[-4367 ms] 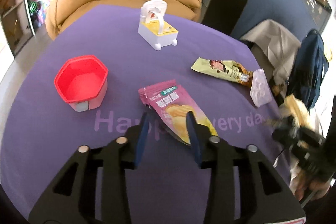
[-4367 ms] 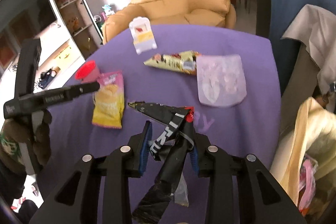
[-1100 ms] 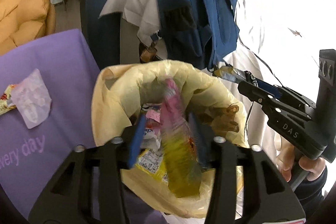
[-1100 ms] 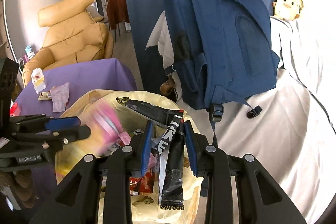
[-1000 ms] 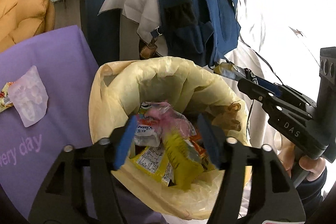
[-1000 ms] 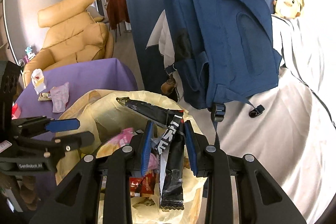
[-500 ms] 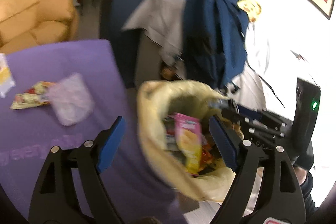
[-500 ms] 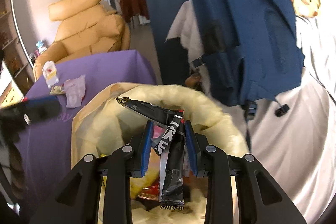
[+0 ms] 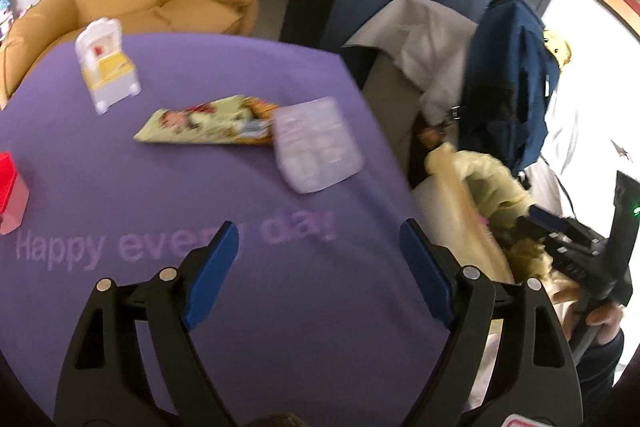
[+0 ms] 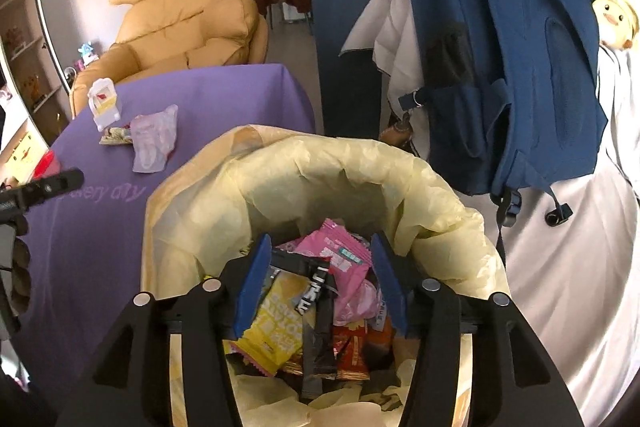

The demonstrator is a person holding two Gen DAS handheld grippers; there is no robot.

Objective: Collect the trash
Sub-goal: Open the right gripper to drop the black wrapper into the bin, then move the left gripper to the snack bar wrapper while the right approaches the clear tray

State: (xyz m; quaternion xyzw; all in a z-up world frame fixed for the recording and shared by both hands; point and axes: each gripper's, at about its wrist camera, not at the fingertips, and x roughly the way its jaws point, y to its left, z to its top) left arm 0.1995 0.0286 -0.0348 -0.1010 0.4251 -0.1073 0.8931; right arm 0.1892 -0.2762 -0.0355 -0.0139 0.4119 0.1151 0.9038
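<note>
Our right gripper (image 10: 318,281) has its blue-padded jaws spread and holds nothing; it hangs directly over the mouth of a yellow trash bag (image 10: 280,187). Between the jaws, inside the bag, a black wrapper (image 10: 318,323) lies on top of a heap of trash, beside a pink and yellow snack packet (image 10: 340,263) and several red and orange wrappers.

Our left gripper (image 9: 320,267) also has its jaws spread wide and empty, above a purple tablecloth (image 9: 120,195) printed with pale lettering. Ahead of it on the cloth lie a clear plastic packet (image 9: 316,143) and, touching its left edge, a green snack wrapper (image 9: 200,121). Farther back stands a small white and yellow toy chair (image 9: 106,63). A red container (image 9: 10,187) sits at the far left edge of the view.

The trash bag stands just off the table's right side. Beyond it a dark blue backpack (image 10: 504,67) hangs over pale fabric, and a tan leather armchair (image 10: 180,15) stands behind the table.
</note>
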